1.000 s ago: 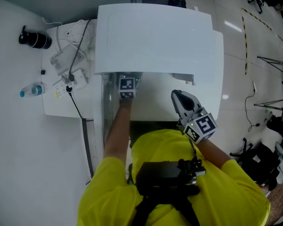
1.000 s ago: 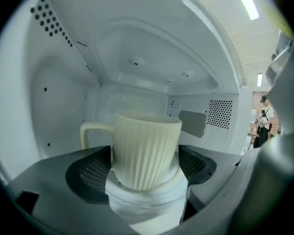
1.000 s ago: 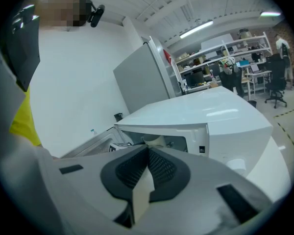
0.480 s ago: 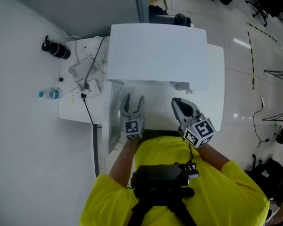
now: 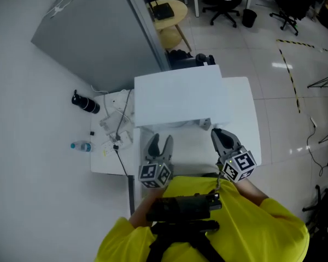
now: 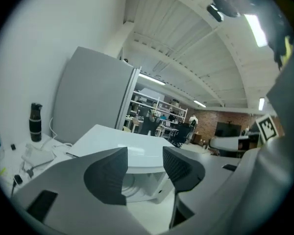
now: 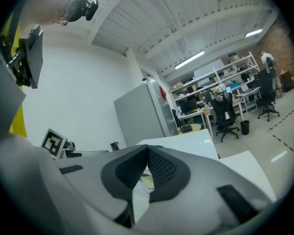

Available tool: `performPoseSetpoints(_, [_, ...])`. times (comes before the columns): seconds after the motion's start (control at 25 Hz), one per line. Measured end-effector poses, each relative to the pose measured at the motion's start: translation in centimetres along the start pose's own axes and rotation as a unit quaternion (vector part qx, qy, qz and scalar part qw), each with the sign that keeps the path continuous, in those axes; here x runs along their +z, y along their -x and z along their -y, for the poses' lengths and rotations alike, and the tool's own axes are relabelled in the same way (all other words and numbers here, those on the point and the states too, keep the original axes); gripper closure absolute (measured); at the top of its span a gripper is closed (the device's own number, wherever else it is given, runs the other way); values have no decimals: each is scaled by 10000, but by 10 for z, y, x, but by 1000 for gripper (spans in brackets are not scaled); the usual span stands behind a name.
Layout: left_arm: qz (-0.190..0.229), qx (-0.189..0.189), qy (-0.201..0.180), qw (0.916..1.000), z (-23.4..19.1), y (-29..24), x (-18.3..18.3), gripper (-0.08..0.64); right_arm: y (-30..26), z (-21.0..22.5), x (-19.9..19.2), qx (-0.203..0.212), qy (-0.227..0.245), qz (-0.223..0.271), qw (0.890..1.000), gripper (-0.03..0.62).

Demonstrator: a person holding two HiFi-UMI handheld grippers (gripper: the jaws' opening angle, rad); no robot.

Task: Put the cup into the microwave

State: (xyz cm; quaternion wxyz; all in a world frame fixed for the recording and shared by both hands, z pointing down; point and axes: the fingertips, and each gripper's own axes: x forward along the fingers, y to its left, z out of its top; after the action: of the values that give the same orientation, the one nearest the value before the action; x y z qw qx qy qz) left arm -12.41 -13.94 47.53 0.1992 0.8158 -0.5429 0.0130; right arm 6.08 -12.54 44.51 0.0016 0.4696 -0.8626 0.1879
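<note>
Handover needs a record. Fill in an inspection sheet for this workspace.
Surface: white table, carries the microwave.
Job's things: microwave on the table; cup, nothing seen.
Clutter: black bottle and water bottle, left of the microwave.
Grippers: left gripper jaws apart and closing, nothing between; right gripper shut, empty; both in front of the microwave.
Cables: leads bunched left of the microwave.
Surroundings: grey partition behind; office chairs; tiled floor.
</note>
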Motion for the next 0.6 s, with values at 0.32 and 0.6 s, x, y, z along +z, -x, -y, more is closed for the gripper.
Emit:
performPoseSetpoints(0.32, [98,-542,-301,9980,24,21,35,396,6,-21,22,-185,58,520,9985,589])
performPoseSetpoints(0.6, [37,-465,-179,9988,3,37,22,560,-3,-71,7,175,214,395,9988,591])
